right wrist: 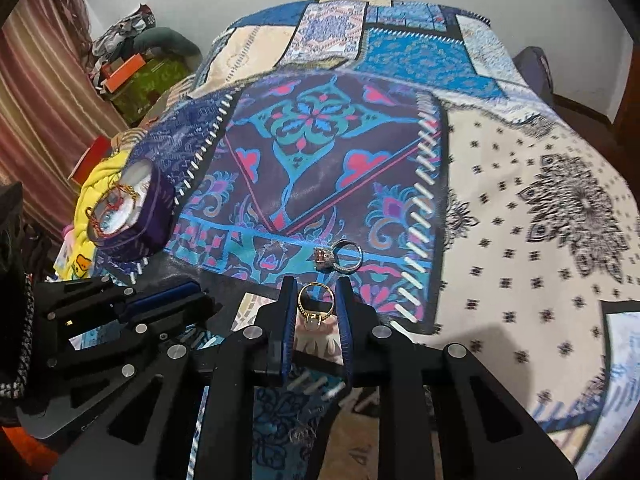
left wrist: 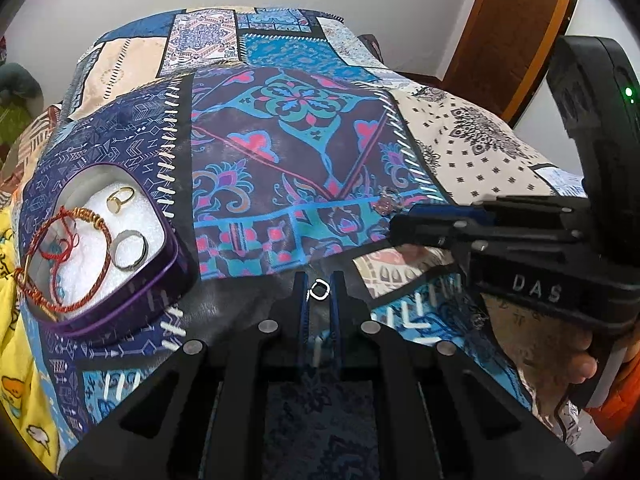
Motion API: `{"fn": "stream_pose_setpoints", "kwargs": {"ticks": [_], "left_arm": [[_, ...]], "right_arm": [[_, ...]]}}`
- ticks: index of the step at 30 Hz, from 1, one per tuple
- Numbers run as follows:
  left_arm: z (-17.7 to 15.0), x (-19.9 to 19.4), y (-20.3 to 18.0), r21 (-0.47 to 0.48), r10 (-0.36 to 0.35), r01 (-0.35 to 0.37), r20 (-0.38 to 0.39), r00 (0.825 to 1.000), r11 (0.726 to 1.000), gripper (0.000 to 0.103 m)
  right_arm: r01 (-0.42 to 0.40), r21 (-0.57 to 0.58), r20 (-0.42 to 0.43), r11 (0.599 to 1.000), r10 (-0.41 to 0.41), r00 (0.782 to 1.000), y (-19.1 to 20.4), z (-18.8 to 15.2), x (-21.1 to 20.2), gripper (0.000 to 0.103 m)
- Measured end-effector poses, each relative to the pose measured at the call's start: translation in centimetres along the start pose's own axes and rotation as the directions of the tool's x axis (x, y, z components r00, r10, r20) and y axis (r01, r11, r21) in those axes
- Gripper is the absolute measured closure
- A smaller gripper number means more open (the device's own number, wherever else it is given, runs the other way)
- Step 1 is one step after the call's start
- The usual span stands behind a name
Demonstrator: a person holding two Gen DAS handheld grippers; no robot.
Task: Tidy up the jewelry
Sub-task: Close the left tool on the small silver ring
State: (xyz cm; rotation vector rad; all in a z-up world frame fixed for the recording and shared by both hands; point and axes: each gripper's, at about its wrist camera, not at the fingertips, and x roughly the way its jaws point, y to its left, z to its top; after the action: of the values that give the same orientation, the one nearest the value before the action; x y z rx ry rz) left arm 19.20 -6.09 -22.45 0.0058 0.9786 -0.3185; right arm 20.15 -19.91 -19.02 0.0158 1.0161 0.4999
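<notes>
My left gripper (left wrist: 319, 280) is shut on a small silver ring (left wrist: 319, 290) above the patchwork bedspread. My right gripper (right wrist: 316, 292) is shut on a gold ring with a pale stone (right wrist: 315, 307). A silver ring with a pink stone (right wrist: 339, 258) lies on the bedspread just beyond the right fingertips; it shows faintly in the left wrist view (left wrist: 387, 199). A purple jewelry box (left wrist: 132, 280) at the left holds a gold ring (left wrist: 119, 199), a silver band (left wrist: 130, 249) and a red-and-gold bangle (left wrist: 68, 248). The box also shows in the right wrist view (right wrist: 132, 216).
The patterned bedspread (left wrist: 288, 132) covers the whole bed. A yellow cloth (left wrist: 16, 360) lies at the left edge by the box. The right gripper's body (left wrist: 520, 248) is at the right of the left wrist view. Clutter and a curtain (right wrist: 48, 92) stand left of the bed.
</notes>
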Motion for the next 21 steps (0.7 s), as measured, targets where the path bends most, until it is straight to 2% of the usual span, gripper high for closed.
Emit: {"fn": "stream_pose_setpoints", "kwargs": {"ticks": [4,12,21], "left_arm": [[-0.2,-1.1,-0.4,0.014,0.017,-0.017,0.021,1.000,1.000,0.094],[0.5,-4.9,0.1,0.009,0.046,-0.047,0.107,0.993,0.999,0.094],[1.8,-9.3,2.4,-0.030,0.098,-0.093,0.214,0.972,0.995,0.094]], "right_arm": [[0.025,-0.016,0.037,1.000,-0.025,0.999,0.5,0.2,-1.5,0.086],[0.020,-0.045,0.116,0.999,-0.015,0.993,2.6,1.7,-4.0,0.086],[0.019,-0.092,0.222,0.996,0.002,0.975,4.9,4.3,-6.8,0.086]]}}
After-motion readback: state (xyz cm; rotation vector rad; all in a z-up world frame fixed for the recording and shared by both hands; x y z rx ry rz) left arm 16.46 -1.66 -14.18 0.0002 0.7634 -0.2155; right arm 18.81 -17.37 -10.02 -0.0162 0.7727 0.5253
